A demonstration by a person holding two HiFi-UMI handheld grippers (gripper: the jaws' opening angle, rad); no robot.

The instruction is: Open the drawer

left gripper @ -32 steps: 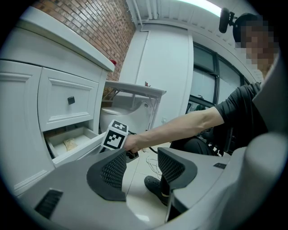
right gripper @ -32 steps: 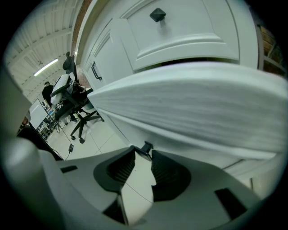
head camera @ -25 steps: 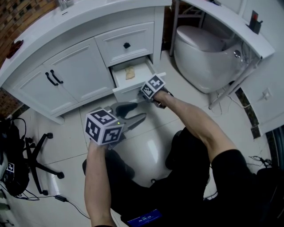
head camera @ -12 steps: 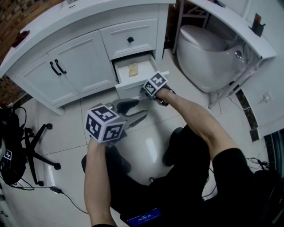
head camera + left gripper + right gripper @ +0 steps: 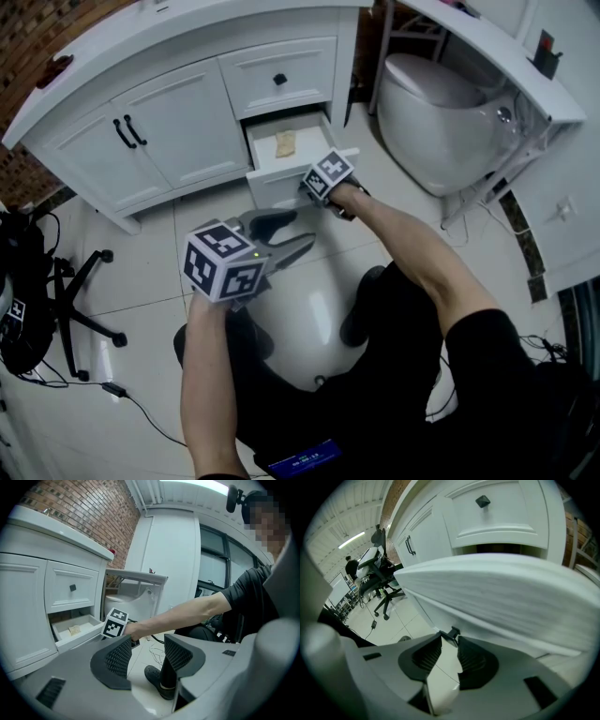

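A white panelled bathroom vanity cabinet [image 5: 187, 141] stands on a pale glossy tiled floor [image 5: 141, 272], with a white toilet [image 5: 431, 122] to its right. The cabinet's white lower drawer [image 5: 309, 152] is at the right end, under a closed upper drawer [image 5: 253, 80], and is pulled out towards the person. A small flat tan object [image 5: 286, 142] lies inside it.

The right gripper [image 5: 449, 638] is angled down against the open drawer's front. Its jaws have just been closing and now stand narrow, with the tips pinching the drawer's small black knob [image 5: 453, 631].

The left gripper [image 5: 147, 643] hangs over the floor, well apart from the cabinet. Its jaws are spread wide with nothing between them; beyond them shows the person's dark shoe [image 5: 157, 681].
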